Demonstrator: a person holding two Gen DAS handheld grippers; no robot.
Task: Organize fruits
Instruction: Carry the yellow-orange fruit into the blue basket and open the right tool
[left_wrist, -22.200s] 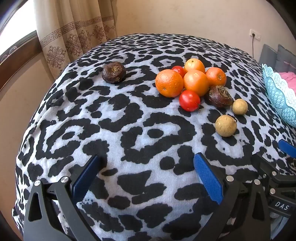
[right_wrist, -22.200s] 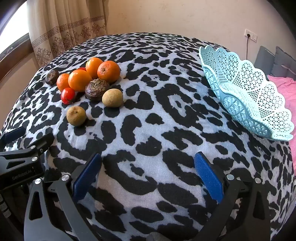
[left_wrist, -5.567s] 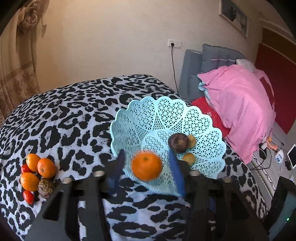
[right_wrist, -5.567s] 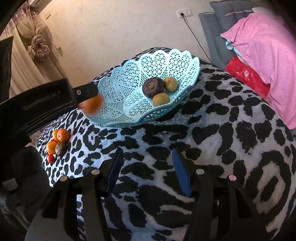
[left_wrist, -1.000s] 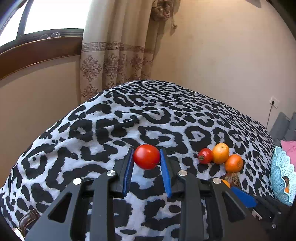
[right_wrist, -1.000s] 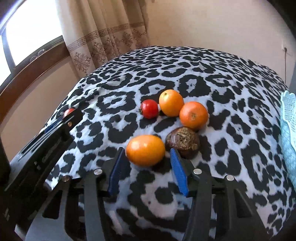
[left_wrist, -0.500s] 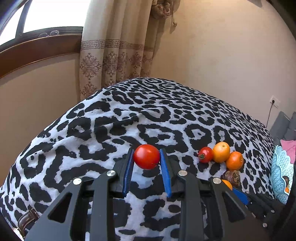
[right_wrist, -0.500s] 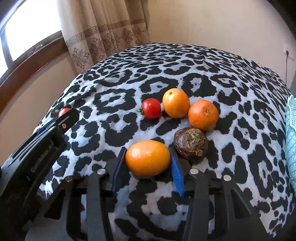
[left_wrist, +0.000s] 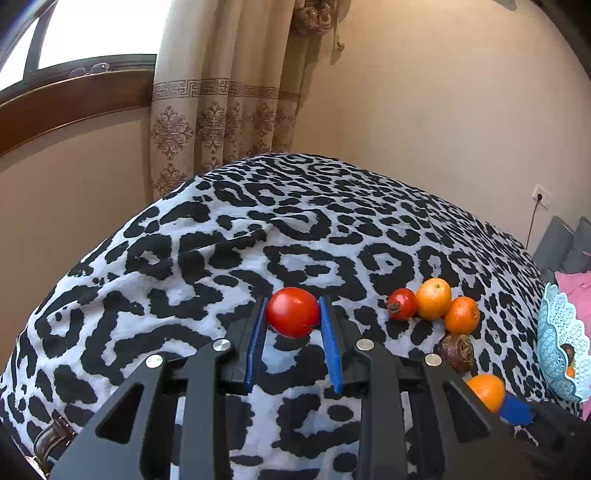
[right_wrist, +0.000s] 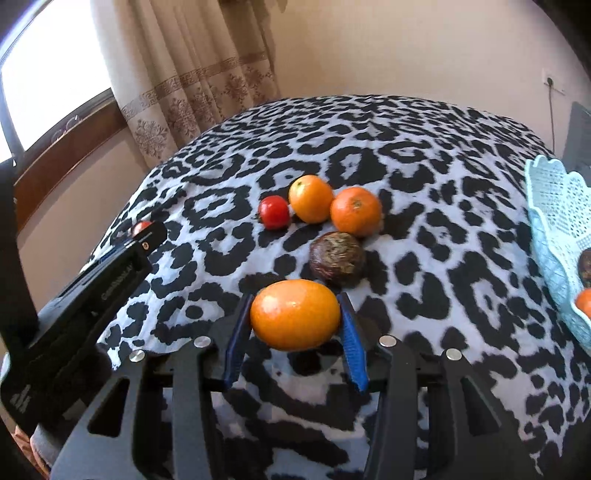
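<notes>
Overhead-lit leopard-print cloth (left_wrist: 207, 258), patterned curtain (left_wrist: 221, 110), beige wall (left_wrist: 443, 110)

Walls: plain beige wall (left_wrist: 424, 122), nothing hung on it
Window: dark wooden window frame (left_wrist: 70, 99) on the left, bright daylight pouring in
Curtain: tan curtain (left_wrist: 221, 110) with a darker patterned band, bunched and tied up top
Bed: covered in a black-and-white leopard print sheet (left_wrist: 229, 236)
Outlet: white socket (left_wrist: 542, 195) with a cord hanging down
Far right: grey cushions (left_wrist: 565, 247), bit of pink blanket (left_wrist: 578, 291)

Red tomato (left_wrist: 292, 312), orange fruit (right_wrist: 294, 314) (blue-padded fingers (right_wrist: 350, 338)), black-and-white leopard-print cloth (left_wrist: 229, 243)
</notes>
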